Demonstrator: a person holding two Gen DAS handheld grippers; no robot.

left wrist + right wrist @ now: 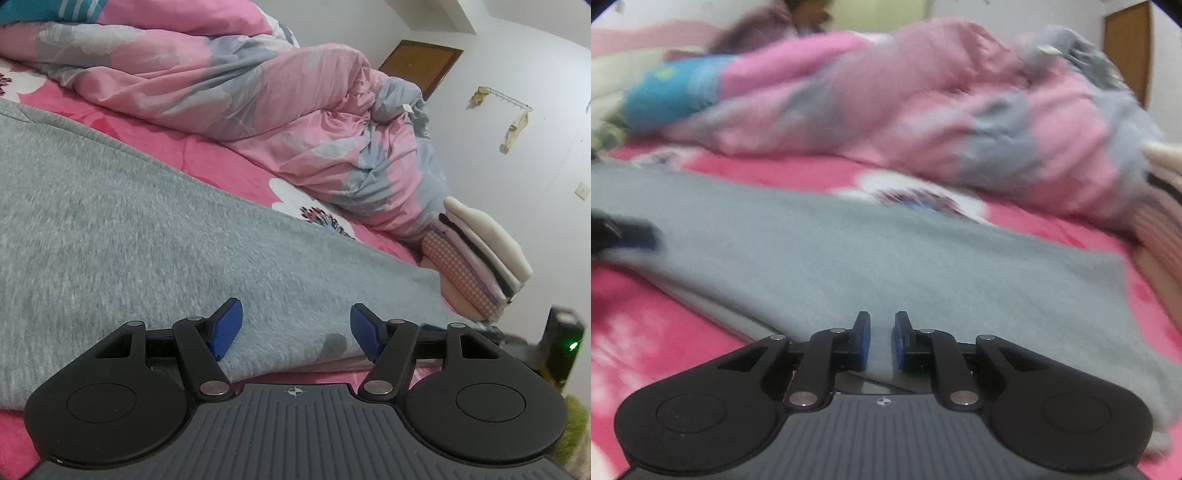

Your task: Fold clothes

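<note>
Bedroom, white walls, brown door at the far end. Bed covered by a bright pink floral sheet (207, 162); a rumpled pink-and-grey duvet (258, 99) is heaped along its far side.

Left gripper (295, 330): jaws spread wide, blue pads (227, 328) well apart, nothing pinched between them. They hang low over the near edge of a grey knit garment (129, 236), which passes under the gap; whether the pads touch the cloth I cannot tell. Gripper tilted slightly downward toward the bed.

Right gripper (881, 341): jaws narrowly parted, a thin slot between the blue pads (864, 343). The grey garment (886, 258) shows through the slot, but the pads grip nothing. View heavily smeared. Gripper pitched down toward the cloth.

Garment lies flat and spread on the sheet, running from near left to far right, between the grippers and the duvet.

Beyond it, at the bed's far right corner, a stack of folded clothes (476, 254), cream piece on top, checked piece at the bottom.
</note>
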